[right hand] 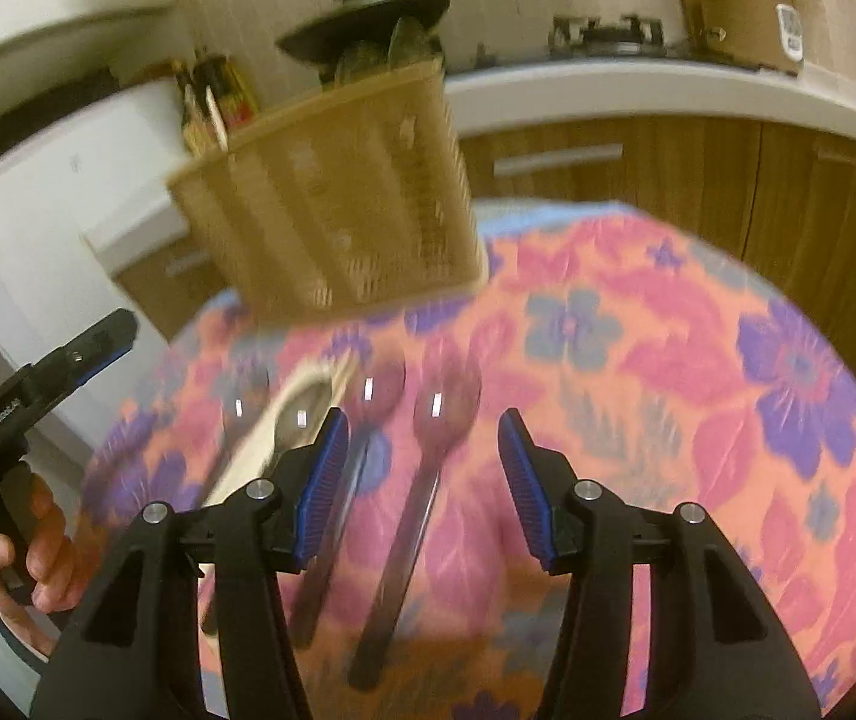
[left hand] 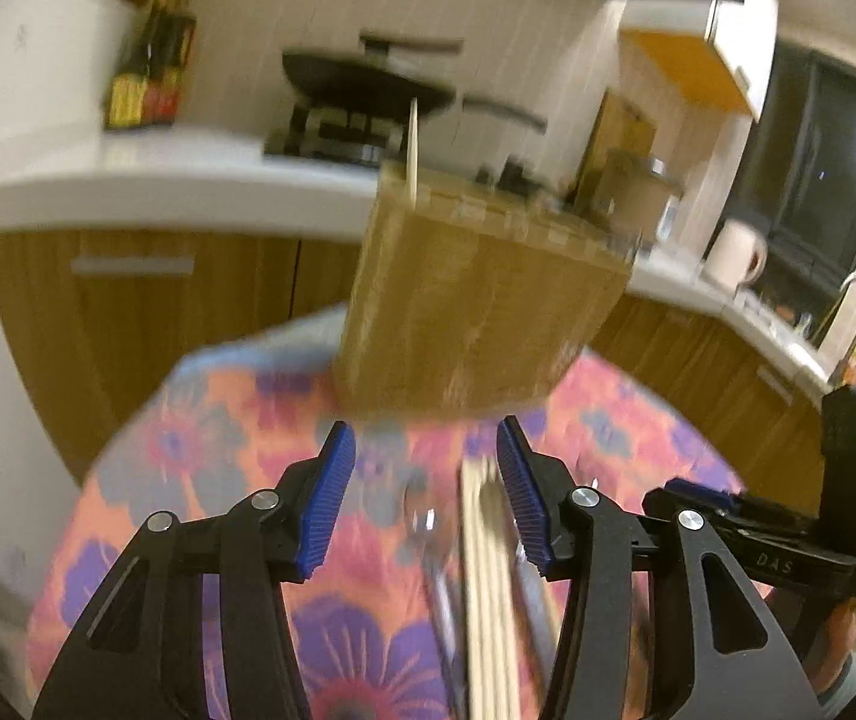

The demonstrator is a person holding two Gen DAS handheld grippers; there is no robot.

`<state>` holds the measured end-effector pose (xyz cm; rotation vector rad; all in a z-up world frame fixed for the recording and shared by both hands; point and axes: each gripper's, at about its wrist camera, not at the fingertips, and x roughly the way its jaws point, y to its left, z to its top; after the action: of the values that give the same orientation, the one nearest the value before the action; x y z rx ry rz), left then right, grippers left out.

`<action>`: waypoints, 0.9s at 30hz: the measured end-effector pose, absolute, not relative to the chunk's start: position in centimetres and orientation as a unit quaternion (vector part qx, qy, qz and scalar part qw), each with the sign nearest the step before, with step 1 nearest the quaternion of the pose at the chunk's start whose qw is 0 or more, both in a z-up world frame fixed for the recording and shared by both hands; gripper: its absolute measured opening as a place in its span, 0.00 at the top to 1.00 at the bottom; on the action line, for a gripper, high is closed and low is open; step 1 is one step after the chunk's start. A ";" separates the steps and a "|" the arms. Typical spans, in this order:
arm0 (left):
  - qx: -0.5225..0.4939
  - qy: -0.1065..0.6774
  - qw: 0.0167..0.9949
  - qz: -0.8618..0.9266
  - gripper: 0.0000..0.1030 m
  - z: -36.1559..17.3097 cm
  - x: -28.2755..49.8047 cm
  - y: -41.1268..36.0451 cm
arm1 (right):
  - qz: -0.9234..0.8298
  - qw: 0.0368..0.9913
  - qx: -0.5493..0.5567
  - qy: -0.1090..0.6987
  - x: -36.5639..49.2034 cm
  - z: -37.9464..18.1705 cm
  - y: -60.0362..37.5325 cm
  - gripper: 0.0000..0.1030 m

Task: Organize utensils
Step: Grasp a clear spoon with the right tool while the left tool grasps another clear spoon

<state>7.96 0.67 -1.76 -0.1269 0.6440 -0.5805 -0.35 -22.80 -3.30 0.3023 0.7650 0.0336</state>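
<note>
1. Utensils lie loose on the flowered cloth (right hand: 697, 360) covering the worktop: several dark spoons side by side, bowls pointing toward the caddy, handles toward the person. The clearest spoon (right hand: 422, 468) lies between the right gripper's fingers in that view. A pale ladle-like spoon (right hand: 284, 420) lies left of them. Blur prevents an exact count.
2. Pale chopsticks (left hand: 484, 588) lie lengthwise under the left gripper, just inside its right-hand pad.
3. The woven utensil caddy (right hand: 338, 198) stands at the far edge of the cloth, behind the utensils. One pale stick (left hand: 411, 150) already stands in it; dark spoon bowls seem to show above its rim in the right wrist view.
4. Left gripper (left hand: 428, 492): fingers partly apart, nothing clamped, hanging over the chopsticks.
5. Right gripper (right hand: 425, 486): fingers partly apart, empty, astride the spoon handle but not pressing it.
6. Judged step: approach for pick-up, sorting partly done.
7. Next move calls for each gripper to drop to the cloth, centre its item between the pads and close. Thin flat handles may slip; the chopsticks sit off-centre, so the left needs shifting sideways first.
</note>
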 end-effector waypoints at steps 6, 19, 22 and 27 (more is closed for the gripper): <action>-0.012 0.384 0.882 -0.272 0.60 -4.9 8.3 -1.0 | 0.006 0.896 0.139 0.423 -0.3 -6.0 -21.5 0.63; 0.047 0.416 0.871 -0.257 0.66 -6.4 7.8 -2.7 | -0.046 0.900 0.046 0.431 0.4 -6.3 -19.2 0.73; 0.079 0.413 0.872 -0.250 0.67 -6.4 7.6 -3.4 | -0.042 0.901 0.038 0.431 0.3 -6.2 -19.0 0.85; 0.105 0.412 0.872 -0.244 0.71 -6.4 7.6 -4.0 | -0.036 0.899 0.048 0.434 0.1 -6.1 -19.4 0.90</action>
<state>7.60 -3.97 -6.45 0.2192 0.8613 -0.5108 0.05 -19.39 -6.08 0.0984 0.8983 -0.0744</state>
